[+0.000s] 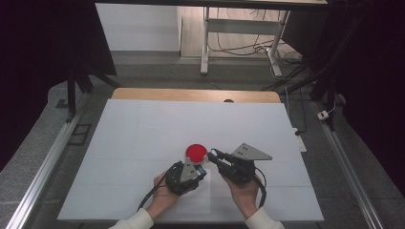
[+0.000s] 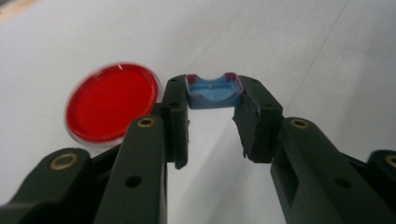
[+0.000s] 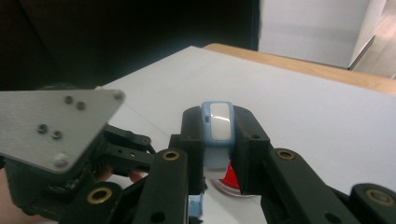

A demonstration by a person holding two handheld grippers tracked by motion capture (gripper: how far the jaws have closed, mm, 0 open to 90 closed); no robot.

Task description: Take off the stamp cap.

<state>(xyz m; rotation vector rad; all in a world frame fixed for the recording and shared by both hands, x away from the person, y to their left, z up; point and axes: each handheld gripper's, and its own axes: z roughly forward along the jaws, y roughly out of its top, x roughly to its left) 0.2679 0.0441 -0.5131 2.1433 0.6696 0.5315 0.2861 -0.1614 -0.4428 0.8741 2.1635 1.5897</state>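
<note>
Left gripper (image 2: 212, 109) level, clamps blue piece (image 2: 213, 91) — right gripper (image 3: 218, 140) pinches white-faced case (image 3: 219, 123).

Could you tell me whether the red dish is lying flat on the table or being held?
Flat on the table: the red dish rests on the white table cover, beside the left gripper, outside its jaws.

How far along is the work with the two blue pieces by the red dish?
Done: each gripper has picked up a piece. In hand: the left gripper clamps a blue tray; the right gripper clamps a blue-and-white piece. Left: the two remain apart, beside the red dish.
</note>
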